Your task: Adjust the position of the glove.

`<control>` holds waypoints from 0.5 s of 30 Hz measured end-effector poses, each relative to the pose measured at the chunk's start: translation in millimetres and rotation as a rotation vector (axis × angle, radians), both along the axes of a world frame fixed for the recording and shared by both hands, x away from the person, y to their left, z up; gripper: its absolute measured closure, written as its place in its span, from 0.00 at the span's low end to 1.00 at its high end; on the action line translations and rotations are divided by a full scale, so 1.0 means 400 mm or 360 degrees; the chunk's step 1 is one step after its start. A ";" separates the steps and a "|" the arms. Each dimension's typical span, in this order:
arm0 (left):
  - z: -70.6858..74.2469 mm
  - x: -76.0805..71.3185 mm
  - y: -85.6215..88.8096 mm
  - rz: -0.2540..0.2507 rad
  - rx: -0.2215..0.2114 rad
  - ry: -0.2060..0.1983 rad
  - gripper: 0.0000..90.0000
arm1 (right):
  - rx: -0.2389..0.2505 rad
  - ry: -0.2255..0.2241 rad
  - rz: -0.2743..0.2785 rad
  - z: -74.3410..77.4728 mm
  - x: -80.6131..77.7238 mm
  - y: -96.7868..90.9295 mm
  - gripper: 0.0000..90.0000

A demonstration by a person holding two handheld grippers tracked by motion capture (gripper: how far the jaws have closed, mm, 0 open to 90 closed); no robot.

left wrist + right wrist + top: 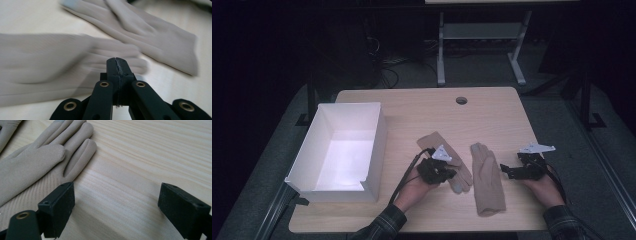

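While the left tongs (117, 65) stand closed with their jaws pressed flat together, whether a fold of the near glove (45, 60) is pinched between them cannot be told, since that glove is blurred just beyond the tips; in the high view these tongs (451, 172) sit over it. The right tongs (116, 202) stand wide open with bare wood between the jaws, just beside the fingers of the other glove (32, 162). Both gloves lie flat near the middle of the surface (492, 110), toward its near edge, the second one (485, 177) between the two hands. Thin, soft knit like this should weigh almost nothing and will likely sag and fold once lifted, so a pinch at the cuff or across the palm seems safer than one on a single fingertip, which could slip out. A white box (307, 160) stands open by the left edge, well apart from the right tongs.
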State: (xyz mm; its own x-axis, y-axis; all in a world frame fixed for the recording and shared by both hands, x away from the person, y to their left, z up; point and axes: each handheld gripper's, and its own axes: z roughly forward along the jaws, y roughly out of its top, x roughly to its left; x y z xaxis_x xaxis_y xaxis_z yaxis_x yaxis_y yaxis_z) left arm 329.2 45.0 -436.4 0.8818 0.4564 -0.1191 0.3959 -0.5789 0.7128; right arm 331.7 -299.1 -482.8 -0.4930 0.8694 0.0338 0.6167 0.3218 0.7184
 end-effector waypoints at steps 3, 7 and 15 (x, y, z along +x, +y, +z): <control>0.018 0.048 0.026 0.0109 0.0004 -0.0067 1.00 | 0.0000 -0.0002 0.0001 0.000 0.000 0.000 0.15; 0.020 0.112 0.052 0.0253 0.0077 -0.0116 1.00 | -0.0004 -0.0008 0.0004 0.000 0.001 -0.001 0.15; -0.032 0.201 0.070 0.0412 0.0208 -0.0111 1.00 | -0.0003 -0.0009 0.0007 0.000 0.001 0.000 0.15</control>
